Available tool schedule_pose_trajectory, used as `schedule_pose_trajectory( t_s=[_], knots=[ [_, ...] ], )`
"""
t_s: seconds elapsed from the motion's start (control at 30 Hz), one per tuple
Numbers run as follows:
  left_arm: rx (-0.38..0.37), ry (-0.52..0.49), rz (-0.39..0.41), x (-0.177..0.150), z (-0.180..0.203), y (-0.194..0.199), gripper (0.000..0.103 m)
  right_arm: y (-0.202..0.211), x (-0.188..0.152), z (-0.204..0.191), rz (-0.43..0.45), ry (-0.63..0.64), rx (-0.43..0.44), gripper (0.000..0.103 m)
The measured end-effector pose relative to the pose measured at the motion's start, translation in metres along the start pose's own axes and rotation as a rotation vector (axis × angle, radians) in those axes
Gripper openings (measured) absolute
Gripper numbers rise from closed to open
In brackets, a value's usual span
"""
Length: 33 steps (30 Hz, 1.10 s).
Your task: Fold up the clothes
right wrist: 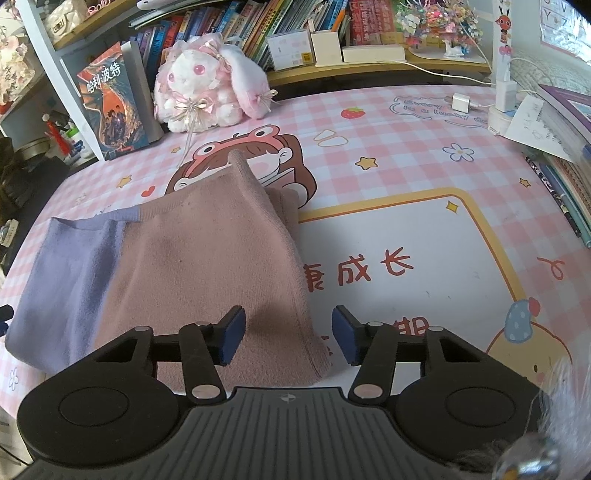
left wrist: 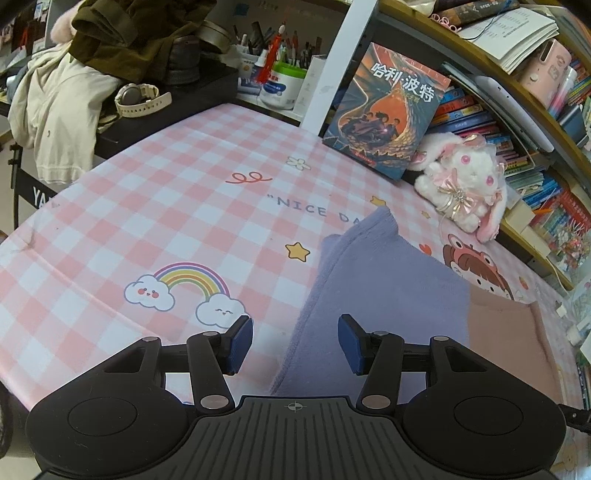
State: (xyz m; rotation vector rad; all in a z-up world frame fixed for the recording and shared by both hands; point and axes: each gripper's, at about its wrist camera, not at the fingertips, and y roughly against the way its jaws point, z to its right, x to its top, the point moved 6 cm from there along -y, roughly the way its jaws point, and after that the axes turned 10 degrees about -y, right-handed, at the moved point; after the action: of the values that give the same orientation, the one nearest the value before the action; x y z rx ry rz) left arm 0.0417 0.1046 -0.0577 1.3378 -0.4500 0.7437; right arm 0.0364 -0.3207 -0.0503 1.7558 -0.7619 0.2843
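Lighting: soft, even, fairly bright; faint shadows under the garment (right wrist: 192,266). Glare: none marked. Focus: centre sharp. Distortion: strong fisheye bowing of shelves (left wrist: 517,92) and table (left wrist: 147,206) edges; corners dark, lower right of right view blurred.

The lower part of the garment (left wrist: 388,295) is hidden behind the left gripper (left wrist: 295,345) body, and its pink part runs blurred toward the right edge. In the right wrist view, the near hem of the garment (right wrist: 207,266) goes under the right gripper (right wrist: 288,334). A blurry furry thing (right wrist: 546,443) fills the bottom right corner; it is cut by the edge. The book spines (right wrist: 229,26) are too small to read. The left edge cuts the beige cloth (left wrist: 55,110).
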Motion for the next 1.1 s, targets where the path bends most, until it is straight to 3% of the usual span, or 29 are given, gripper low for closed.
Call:
schedule_pose_trajectory(
  t_s=[0.13,0.43,0.77,0.87,0.9,1.0,1.1],
  knots=[
    [0.0,0.0,-0.003,-0.001,0.0,0.0,0.051,-0.001,-0.001,0.001,-0.008,-0.001,0.001,0.044],
    [-0.001,0.002,0.012,0.0,-0.003,0.005,0.051,0.006,0.005,0.007,0.018,-0.009,-0.003,0.044],
    [-0.049,-0.02,0.028,-0.003,0.004,0.001,0.047,-0.002,0.001,0.003,0.002,-0.006,0.005,0.04],
    [-0.07,-0.031,0.047,0.002,0.008,-0.004,0.036,-0.005,0.007,0.001,0.016,-0.008,0.013,0.039],
    [-0.081,-0.039,0.042,0.004,0.01,-0.01,0.032,-0.008,0.01,0.0,0.021,-0.011,0.02,0.032],
    [-0.116,-0.064,0.024,0.008,0.015,-0.019,0.004,-0.02,0.016,-0.003,0.002,-0.021,0.033,0.006],
    [-0.167,-0.057,0.067,0.016,0.015,-0.005,0.003,-0.006,0.023,-0.003,0.036,-0.038,0.072,0.006]
  ],
)
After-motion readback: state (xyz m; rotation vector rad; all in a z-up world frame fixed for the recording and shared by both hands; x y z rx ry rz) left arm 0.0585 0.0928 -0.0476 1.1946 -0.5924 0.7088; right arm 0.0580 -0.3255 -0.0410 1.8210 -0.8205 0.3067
